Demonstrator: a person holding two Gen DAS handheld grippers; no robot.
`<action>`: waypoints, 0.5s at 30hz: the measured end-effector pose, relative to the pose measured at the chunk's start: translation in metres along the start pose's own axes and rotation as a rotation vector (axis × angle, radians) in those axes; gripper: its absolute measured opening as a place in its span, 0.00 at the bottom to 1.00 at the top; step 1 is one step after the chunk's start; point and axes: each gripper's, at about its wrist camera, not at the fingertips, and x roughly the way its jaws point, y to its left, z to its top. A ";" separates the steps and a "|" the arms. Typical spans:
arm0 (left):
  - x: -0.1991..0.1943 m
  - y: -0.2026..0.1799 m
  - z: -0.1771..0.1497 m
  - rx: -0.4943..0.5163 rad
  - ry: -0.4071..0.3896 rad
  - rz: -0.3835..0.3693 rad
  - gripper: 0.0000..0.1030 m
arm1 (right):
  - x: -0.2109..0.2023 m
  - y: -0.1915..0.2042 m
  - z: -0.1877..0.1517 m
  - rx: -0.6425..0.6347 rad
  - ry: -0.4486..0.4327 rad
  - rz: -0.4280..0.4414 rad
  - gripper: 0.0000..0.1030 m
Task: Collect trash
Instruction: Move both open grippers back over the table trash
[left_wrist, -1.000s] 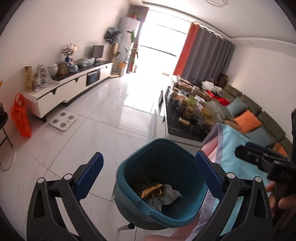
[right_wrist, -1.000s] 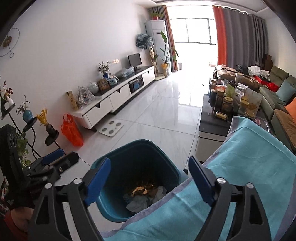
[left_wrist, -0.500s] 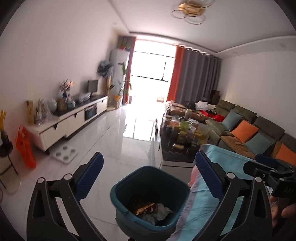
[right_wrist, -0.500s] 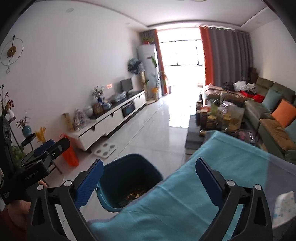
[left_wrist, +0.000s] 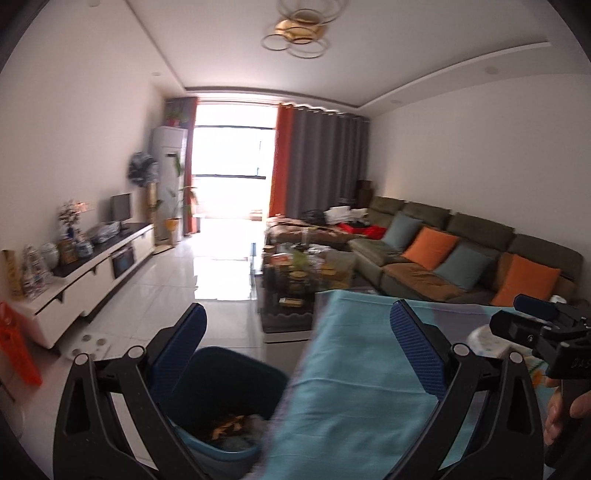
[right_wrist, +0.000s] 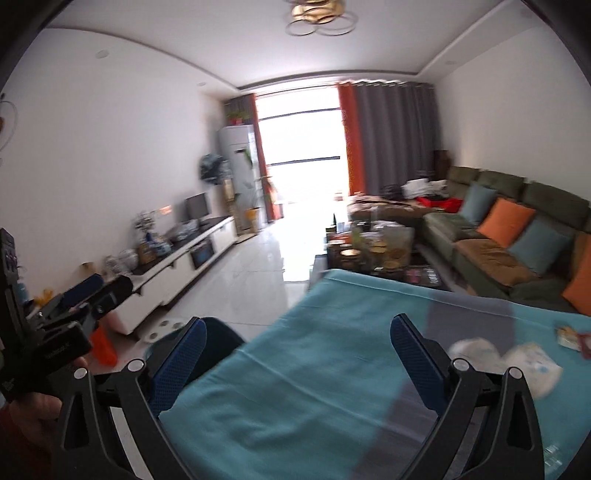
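A teal trash bin (left_wrist: 236, 398) stands on the floor beside the table and holds crumpled wrappers and tissue (left_wrist: 236, 428); its rim shows in the right wrist view (right_wrist: 218, 336). My left gripper (left_wrist: 297, 354) is open and empty, above the bin and the table edge. My right gripper (right_wrist: 297, 363) is open and empty over the teal tablecloth (right_wrist: 332, 369). A crumpled white tissue or wrapper (right_wrist: 517, 362) and a small red-and-yellow packet (right_wrist: 572, 336) lie on the cloth at the right. The white piece also shows in the left wrist view (left_wrist: 484, 339).
A coffee table crowded with jars (left_wrist: 303, 273) stands beyond the cloth-covered table. A green sofa with orange and blue cushions (left_wrist: 461, 254) runs along the right wall. A white TV cabinet (left_wrist: 92, 266) lines the left wall, with an orange bag (left_wrist: 18, 347) by it.
Both grippers have risen and tilted up, away from the bin and rightward over the table. The bin has dropped low in both views, and trash on the cloth has come into sight.
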 end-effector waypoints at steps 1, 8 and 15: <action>0.000 -0.010 0.001 0.014 0.000 -0.019 0.95 | -0.008 -0.007 -0.003 0.008 -0.008 -0.024 0.93; -0.003 -0.057 -0.003 0.055 0.005 -0.150 0.95 | -0.057 -0.039 -0.021 0.040 -0.052 -0.160 0.93; -0.003 -0.096 -0.014 0.095 0.040 -0.271 0.95 | -0.096 -0.056 -0.041 0.050 -0.087 -0.283 0.93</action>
